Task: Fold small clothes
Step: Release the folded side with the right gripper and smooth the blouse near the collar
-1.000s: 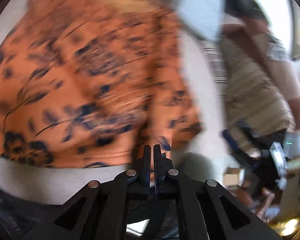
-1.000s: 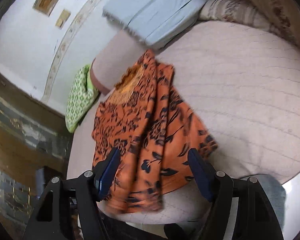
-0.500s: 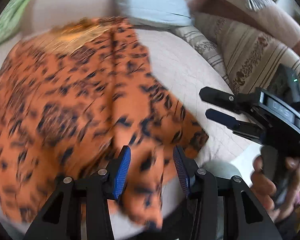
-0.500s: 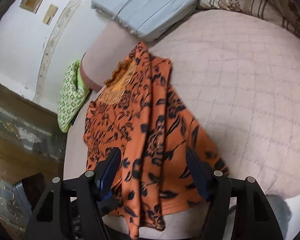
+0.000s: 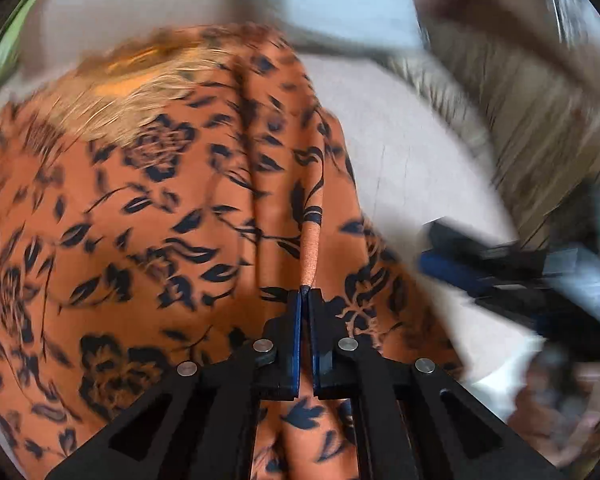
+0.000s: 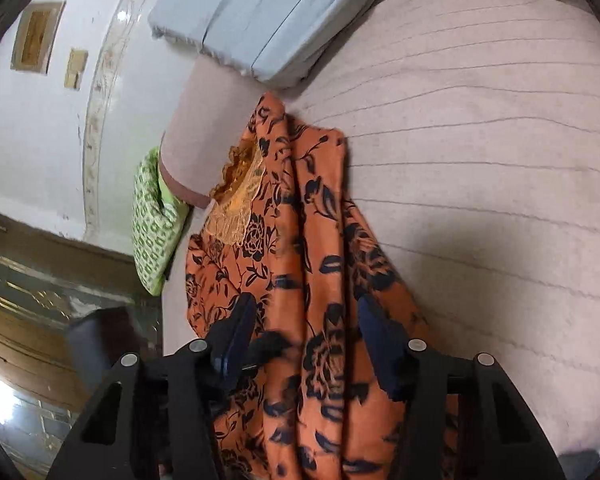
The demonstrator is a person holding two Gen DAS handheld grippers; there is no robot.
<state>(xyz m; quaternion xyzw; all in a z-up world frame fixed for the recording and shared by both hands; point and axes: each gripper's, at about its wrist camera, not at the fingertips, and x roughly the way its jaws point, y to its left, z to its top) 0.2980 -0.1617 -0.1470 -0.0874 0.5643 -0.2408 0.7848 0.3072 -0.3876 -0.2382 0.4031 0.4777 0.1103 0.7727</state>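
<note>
Left gripper [image 5: 305,294] pinches a ridge of the orange floral garment [image 5: 148,216]. Right gripper [image 6: 306,312], jaws closing, straddles its soft folds on the quilted mattress [image 6: 480,160].

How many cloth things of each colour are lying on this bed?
Orange with dark flowers: 1, garment
Pale blue: 1, folded bedding
Green patterned: 1, cushion at the bed's edge
Total: 3

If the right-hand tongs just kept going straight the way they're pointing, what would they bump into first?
Most likely the orange flowered garment. The right tongs are closing with that cloth lying between and ahead of them, not yet pinched. Beyond it is the quilted pink cover, though depth is hard to judge.
</note>
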